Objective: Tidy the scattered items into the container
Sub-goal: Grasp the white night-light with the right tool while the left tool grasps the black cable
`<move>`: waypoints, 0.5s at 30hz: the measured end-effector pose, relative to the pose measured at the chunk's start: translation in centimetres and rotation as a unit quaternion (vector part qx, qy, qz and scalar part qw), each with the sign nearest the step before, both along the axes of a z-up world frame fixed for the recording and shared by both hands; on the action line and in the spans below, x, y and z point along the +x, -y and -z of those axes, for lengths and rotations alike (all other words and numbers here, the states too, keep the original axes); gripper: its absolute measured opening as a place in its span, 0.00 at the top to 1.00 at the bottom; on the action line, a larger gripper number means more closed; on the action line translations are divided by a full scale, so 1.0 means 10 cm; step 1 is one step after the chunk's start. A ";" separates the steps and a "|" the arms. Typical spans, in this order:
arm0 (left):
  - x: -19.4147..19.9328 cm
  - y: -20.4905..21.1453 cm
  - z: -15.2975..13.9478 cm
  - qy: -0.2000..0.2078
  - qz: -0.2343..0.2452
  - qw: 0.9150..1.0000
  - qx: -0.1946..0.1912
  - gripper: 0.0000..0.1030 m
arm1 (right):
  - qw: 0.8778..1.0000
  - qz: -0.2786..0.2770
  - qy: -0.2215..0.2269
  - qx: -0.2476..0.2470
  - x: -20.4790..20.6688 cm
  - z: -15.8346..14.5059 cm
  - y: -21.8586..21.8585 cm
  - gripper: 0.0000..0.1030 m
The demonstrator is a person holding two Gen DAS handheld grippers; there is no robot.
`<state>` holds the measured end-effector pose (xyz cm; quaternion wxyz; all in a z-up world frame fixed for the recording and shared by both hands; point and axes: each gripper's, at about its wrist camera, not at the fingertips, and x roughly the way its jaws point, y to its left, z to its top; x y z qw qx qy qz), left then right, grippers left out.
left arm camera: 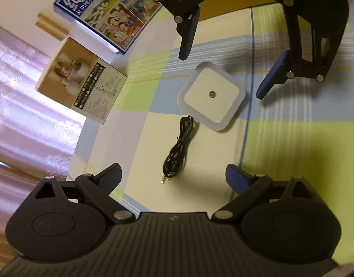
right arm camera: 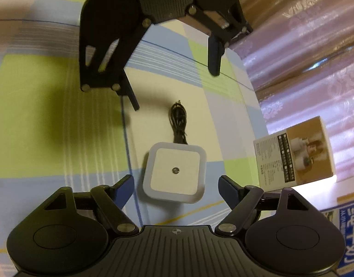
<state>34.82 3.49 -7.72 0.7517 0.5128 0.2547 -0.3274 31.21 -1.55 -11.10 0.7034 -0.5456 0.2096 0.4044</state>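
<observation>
Both the left gripper and the right gripper stand wide and empty above the checked cloth, where the square white night light lies touching the coiled black cable between them.

milk carton cut off, print blurred

white square device, coiled black cable
</observation>
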 end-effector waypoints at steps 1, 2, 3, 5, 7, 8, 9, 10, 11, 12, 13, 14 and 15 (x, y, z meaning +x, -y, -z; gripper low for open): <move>0.06 0.01 0.02 -0.005 0.003 1.000 0.002 0.11 | 1.000 -0.001 0.001 -0.001 0.03 0.01 -0.02 0.27; 0.11 0.03 0.03 -0.011 0.005 1.000 0.005 0.13 | 1.000 -0.002 0.001 -0.002 0.05 0.02 -0.04 0.28; 0.16 0.04 0.05 -0.014 0.009 1.000 0.008 0.15 | 1.000 -0.002 -0.001 -0.003 0.04 0.03 -0.05 0.28; 0.23 0.08 0.08 -0.027 0.014 0.999 0.010 0.19 | 1.000 0.001 -0.005 -0.003 0.10 0.04 -0.05 0.29; 0.30 0.13 0.10 -0.038 0.018 0.999 0.009 0.23 | 1.000 0.004 -0.011 -0.003 0.15 0.05 -0.07 0.30; 0.33 0.15 0.10 -0.044 0.021 0.999 0.008 0.25 | 1.000 0.004 -0.014 -0.003 0.17 0.05 -0.07 0.31; 0.35 0.17 0.11 -0.052 0.025 0.998 0.006 0.26 | 1.000 0.005 -0.018 -0.004 0.19 0.06 -0.07 0.31; 0.37 0.19 0.11 -0.057 0.030 0.998 0.005 0.26 | 1.000 0.007 -0.021 -0.003 0.20 0.07 -0.07 0.33; 0.40 0.21 0.12 -0.062 0.034 0.997 0.005 0.27 | 1.000 0.009 -0.025 -0.002 0.20 0.07 -0.05 0.38; 0.40 0.22 0.12 -0.066 0.037 0.997 0.006 0.27 | 0.999 0.013 -0.030 -0.002 0.22 0.07 -0.04 0.39; 0.43 0.23 0.13 -0.072 0.039 0.997 0.005 0.28 | 0.999 0.014 -0.031 0.002 0.24 0.07 -0.03 0.39; 0.46 0.24 0.13 -0.080 0.038 0.996 0.003 0.29 | 0.999 0.017 -0.033 0.005 0.26 0.06 -0.01 0.39; 0.50 0.24 0.13 -0.087 0.036 0.996 -0.001 0.30 | 0.999 0.022 -0.037 0.009 0.28 0.05 0.01 0.39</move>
